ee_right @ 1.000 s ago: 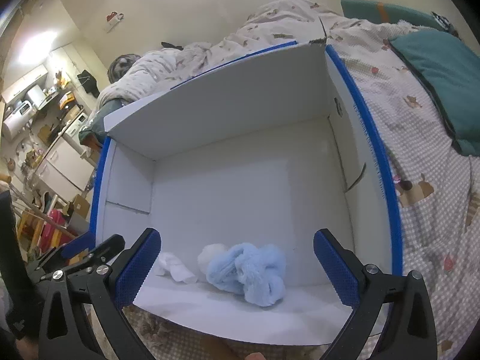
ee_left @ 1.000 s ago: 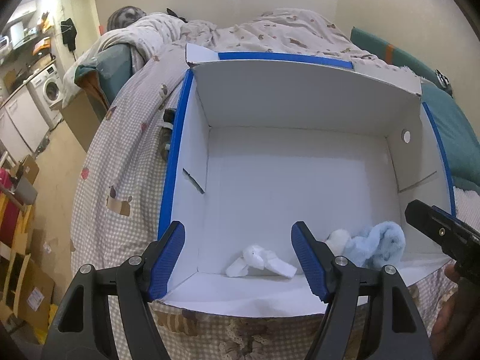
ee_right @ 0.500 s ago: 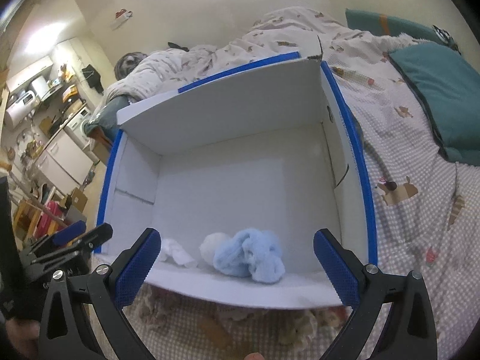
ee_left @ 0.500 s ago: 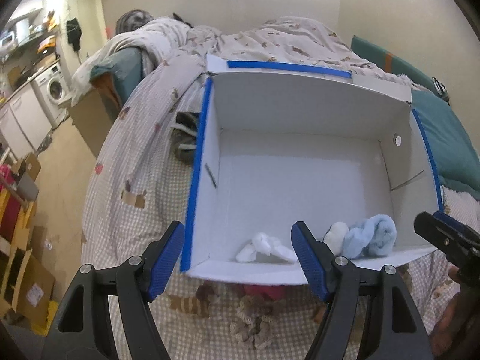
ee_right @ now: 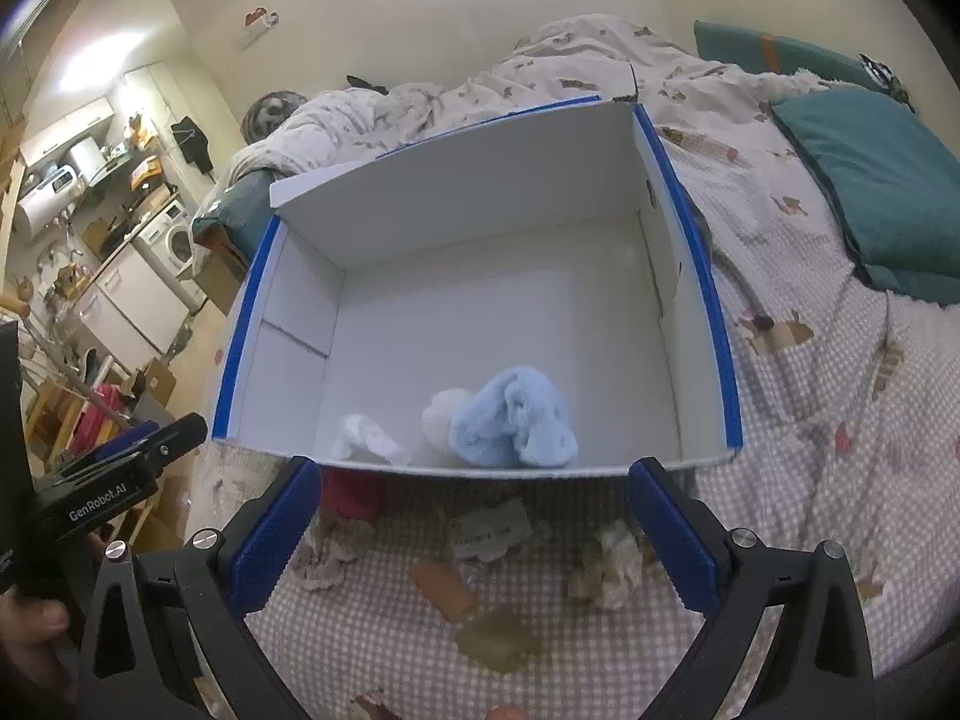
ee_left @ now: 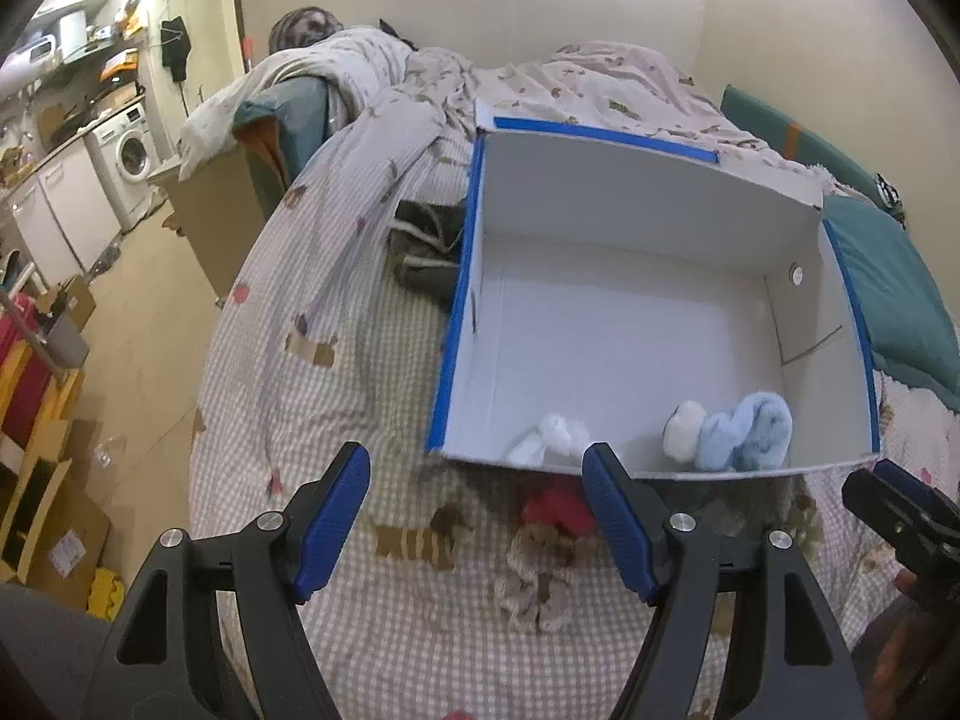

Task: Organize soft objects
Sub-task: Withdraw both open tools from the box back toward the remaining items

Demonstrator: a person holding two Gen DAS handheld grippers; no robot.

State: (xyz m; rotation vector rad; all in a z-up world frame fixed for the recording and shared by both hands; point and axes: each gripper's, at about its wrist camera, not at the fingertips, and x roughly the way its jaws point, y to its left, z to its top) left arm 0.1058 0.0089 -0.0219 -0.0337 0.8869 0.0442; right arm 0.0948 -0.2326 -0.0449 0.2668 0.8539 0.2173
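Note:
A white cardboard box point(ee_left: 630, 324) with blue-taped edges lies open on the bed; it also shows in the right wrist view point(ee_right: 480, 228). Inside at its near wall lie a light-blue fluffy bundle point(ee_left: 747, 432) point(ee_right: 510, 420), a white ball point(ee_left: 684, 429) point(ee_right: 441, 420) and a small white cloth point(ee_left: 549, 438) point(ee_right: 366, 441). Outside, in front of the box, lie a red soft item point(ee_left: 558, 507) point(ee_right: 351, 492) and beige crocheted pieces point(ee_left: 537, 576) point(ee_right: 609, 564). My left gripper point(ee_left: 477, 522) is open and empty before the box. My right gripper point(ee_right: 474, 537) is open and empty too.
The bed has a checked beige cover point(ee_left: 312, 372) with dog prints. A dark garment point(ee_left: 426, 246) lies left of the box. A teal pillow point(ee_right: 870, 180) lies to the right. A paper tag point(ee_right: 492, 528) lies on the cover. The bed's left edge drops to a cluttered floor point(ee_left: 138, 312).
Both grippers have drawn back from the box toward the near bed edge, still open. The red and beige items in front of the box have come into view.

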